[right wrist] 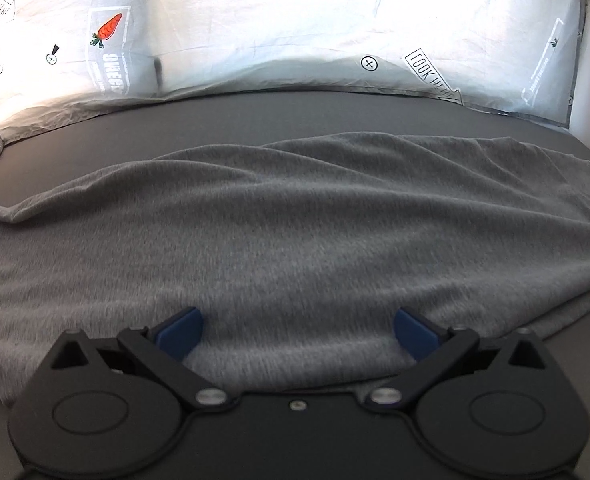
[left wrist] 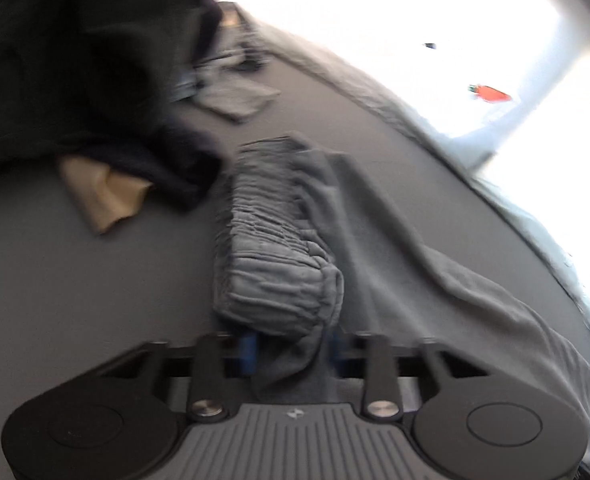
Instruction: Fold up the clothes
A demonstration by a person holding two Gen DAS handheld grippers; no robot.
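A grey garment with a ribbed elastic waistband [left wrist: 279, 240] lies on the dark grey bed surface [left wrist: 75, 280]. In the left wrist view my left gripper [left wrist: 291, 350] is closed on the bunched waistband end, cloth filling the gap between the blue pads [left wrist: 247, 350]. The rest of the grey garment [right wrist: 295, 232] spreads flat and wrinkled across the right wrist view. My right gripper [right wrist: 297, 334] is open, its blue pads [right wrist: 179, 332] wide apart, resting over the garment's near edge with cloth between them.
A dark pile of clothes [left wrist: 87, 72] and a tan cloth [left wrist: 103, 192] lie at the left. A folded grey item [left wrist: 235, 100] sits further back. A white printed sheet with a carrot [right wrist: 109, 28] borders the far side.
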